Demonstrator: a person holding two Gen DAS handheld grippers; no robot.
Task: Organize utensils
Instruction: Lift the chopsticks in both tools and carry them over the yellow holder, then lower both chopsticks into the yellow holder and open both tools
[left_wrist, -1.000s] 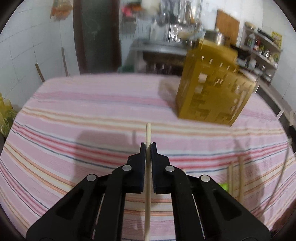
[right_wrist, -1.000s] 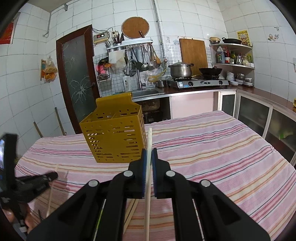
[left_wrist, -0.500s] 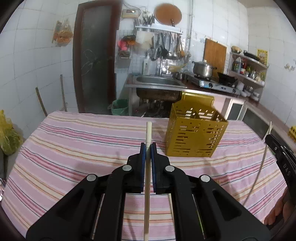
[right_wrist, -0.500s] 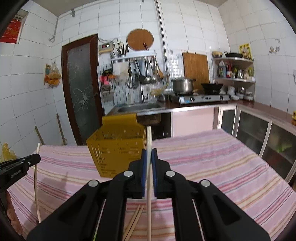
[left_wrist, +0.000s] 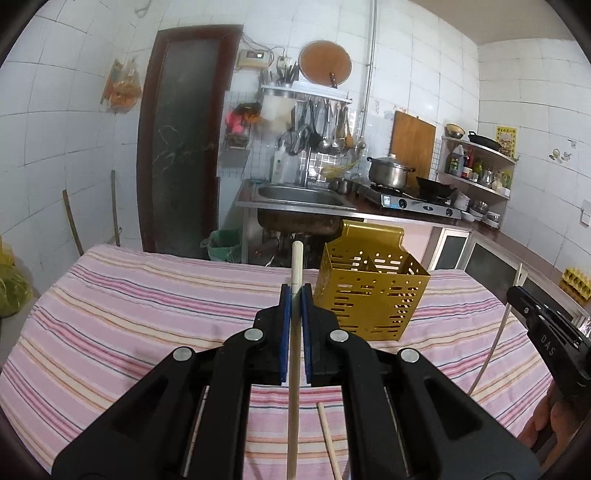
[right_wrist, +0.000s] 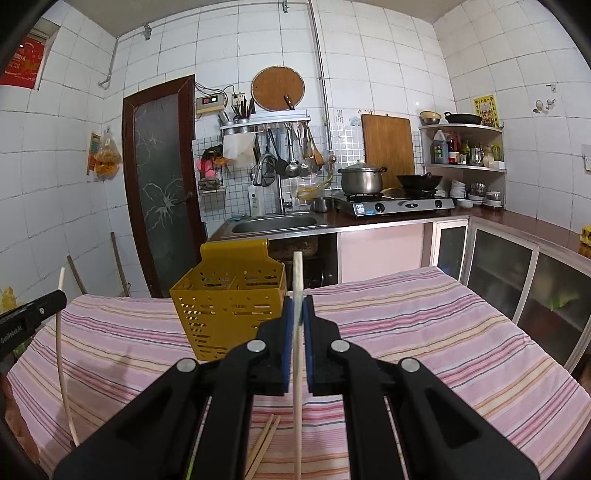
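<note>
My left gripper (left_wrist: 294, 290) is shut on a pale chopstick (left_wrist: 295, 266) that stands upright between its blue pads. The right gripper (right_wrist: 297, 301) is likewise shut on a pale chopstick (right_wrist: 297, 273). A yellow perforated utensil holder (left_wrist: 371, 291) stands on the striped tablecloth just beyond and right of the left gripper; in the right wrist view the holder (right_wrist: 229, 302) is beyond and left of the right gripper. Each view shows the other gripper at its edge: the right gripper (left_wrist: 517, 290) with its chopstick (left_wrist: 495, 350), and the left gripper (right_wrist: 61, 295) with its chopstick (right_wrist: 61, 350).
Loose chopsticks (right_wrist: 264, 443) lie on the pink striped tablecloth (right_wrist: 424, 332) near the front edge; one chopstick (left_wrist: 328, 439) shows under the left gripper. Behind the table are a sink (right_wrist: 275, 223), a stove with a pot (right_wrist: 362, 179), cabinets and a dark door (right_wrist: 162, 184).
Both grippers have risen and tipped up with their chopsticks, the left more; the views now show the kitchen wall above the table. The holder sits lower and smaller in the left view.
</note>
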